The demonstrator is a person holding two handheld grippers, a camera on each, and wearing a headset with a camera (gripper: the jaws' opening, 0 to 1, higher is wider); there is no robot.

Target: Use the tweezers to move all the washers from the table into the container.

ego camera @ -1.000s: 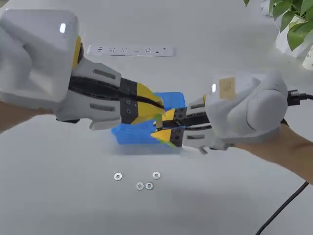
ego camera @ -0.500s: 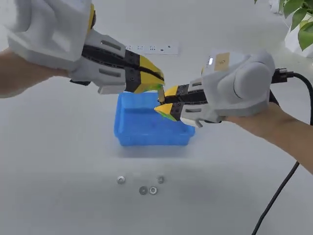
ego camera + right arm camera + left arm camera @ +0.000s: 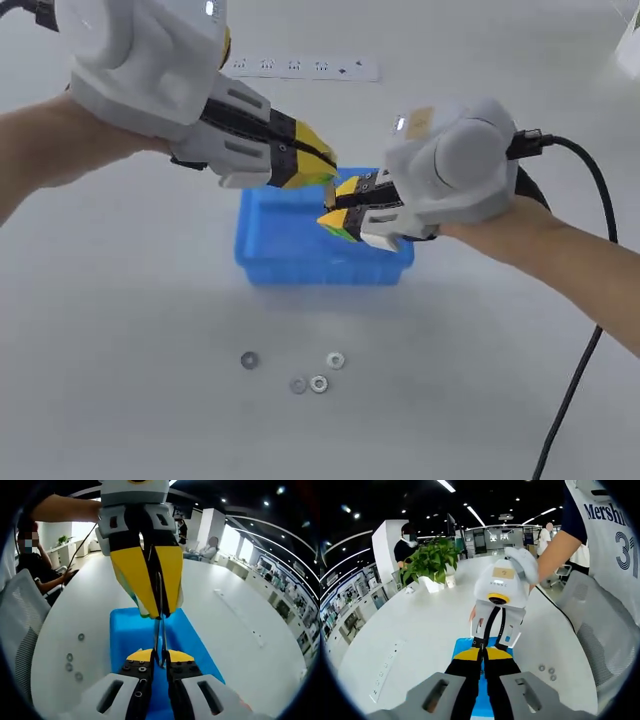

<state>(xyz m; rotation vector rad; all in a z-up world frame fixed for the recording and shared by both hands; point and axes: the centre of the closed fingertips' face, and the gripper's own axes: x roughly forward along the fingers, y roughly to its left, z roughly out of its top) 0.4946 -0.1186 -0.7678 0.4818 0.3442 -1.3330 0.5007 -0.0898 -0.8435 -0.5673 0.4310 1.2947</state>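
A blue container stands mid-table. Several small washers lie loose on the white table in front of it, also at the washers and washers. My left gripper and right gripper meet tip to tip just above the container. Thin metal tweezers run between them over the blue container. The left gripper's yellow jaws are closed around the tweezers' upper part. My right gripper is shut on their lower end. The left gripper faces the right one head-on.
A white power strip lies at the table's far edge. A black cable trails from the right gripper off the near right. A potted plant stands on the table's far side. People and chairs surround the table.
The head camera has shifted, so the container shows more fully. The grippers have stayed tip to tip above it, the left one a little higher. The washers have not moved.
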